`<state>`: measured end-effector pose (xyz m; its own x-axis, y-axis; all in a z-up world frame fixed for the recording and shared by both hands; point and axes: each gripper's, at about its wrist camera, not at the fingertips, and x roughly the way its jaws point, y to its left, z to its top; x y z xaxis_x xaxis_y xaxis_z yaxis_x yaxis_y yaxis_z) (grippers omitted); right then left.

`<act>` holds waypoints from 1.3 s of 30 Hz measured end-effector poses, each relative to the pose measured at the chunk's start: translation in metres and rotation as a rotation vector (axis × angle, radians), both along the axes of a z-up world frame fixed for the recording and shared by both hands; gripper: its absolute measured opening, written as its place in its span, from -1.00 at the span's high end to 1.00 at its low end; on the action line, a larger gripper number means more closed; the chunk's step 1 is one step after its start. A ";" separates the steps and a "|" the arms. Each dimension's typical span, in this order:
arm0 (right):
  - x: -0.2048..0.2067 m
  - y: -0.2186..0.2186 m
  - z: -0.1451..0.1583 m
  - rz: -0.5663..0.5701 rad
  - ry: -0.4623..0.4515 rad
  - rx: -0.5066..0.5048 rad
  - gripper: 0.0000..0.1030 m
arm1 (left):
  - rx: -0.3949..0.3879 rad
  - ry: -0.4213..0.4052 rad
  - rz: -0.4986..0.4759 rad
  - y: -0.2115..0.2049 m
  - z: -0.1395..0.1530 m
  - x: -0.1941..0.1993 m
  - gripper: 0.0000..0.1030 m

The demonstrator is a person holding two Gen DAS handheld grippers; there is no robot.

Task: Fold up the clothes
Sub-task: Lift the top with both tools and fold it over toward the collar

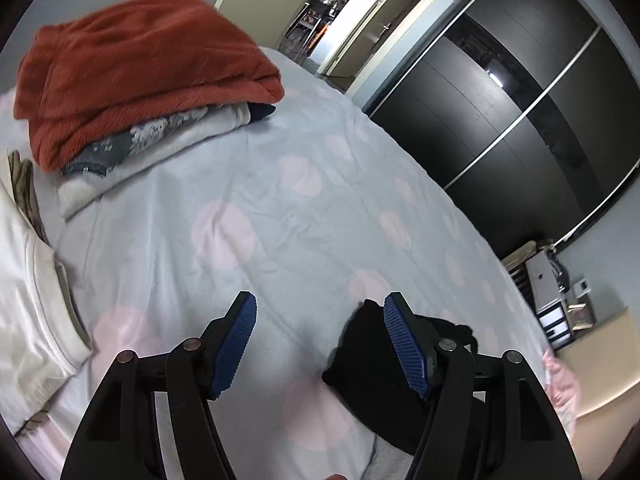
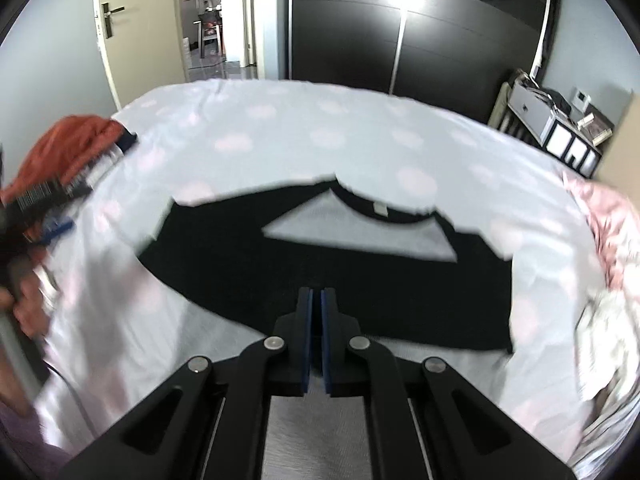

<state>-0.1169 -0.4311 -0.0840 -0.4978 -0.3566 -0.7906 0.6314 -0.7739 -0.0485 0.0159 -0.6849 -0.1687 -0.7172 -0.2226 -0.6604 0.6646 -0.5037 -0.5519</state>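
A black T-shirt [image 2: 280,264] lies spread flat on the bed cover [image 2: 320,132], with its neckline and white label [image 2: 380,210] at the far side. My right gripper [image 2: 317,294] hovers over the shirt's near hem, shut pad to pad, with no cloth visible between the pads. In the left wrist view my left gripper [image 1: 320,304] is open over the bed with nothing between its fingers. A corner of the black shirt [image 1: 360,352] lies under its right finger. The left gripper [image 2: 40,208] also shows blurred at the right wrist view's left edge, held by a hand [image 2: 24,308].
A stack of folded clothes topped by a rust-orange fleece [image 1: 132,76] sits at the bed's far left. White fabric [image 1: 28,280] lies at the left edge. Crumpled pink clothes [image 2: 612,232] lie at the right edge. A dark wardrobe [image 2: 400,20] and a shelf unit [image 2: 560,132] stand beyond the bed.
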 end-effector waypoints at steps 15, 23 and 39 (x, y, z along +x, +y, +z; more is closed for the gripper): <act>0.023 -0.126 0.178 0.127 0.160 -0.007 0.93 | 0.068 0.013 -0.024 -0.005 -0.006 0.004 -0.31; 0.019 -0.127 0.221 0.087 0.225 -0.007 0.93 | 0.087 0.013 -0.054 -0.005 -0.009 0.000 -0.31; -0.088 0.025 0.129 -0.225 0.053 -0.001 0.93 | 0.012 -0.095 -0.201 0.024 -0.017 -0.038 -0.31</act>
<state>-0.2053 -0.4061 0.0451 -0.6052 -0.2328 -0.7613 0.4399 -0.8948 -0.0760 -0.0219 -0.6614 -0.1860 -0.6806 -0.0731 -0.7290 0.6010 -0.6247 -0.4985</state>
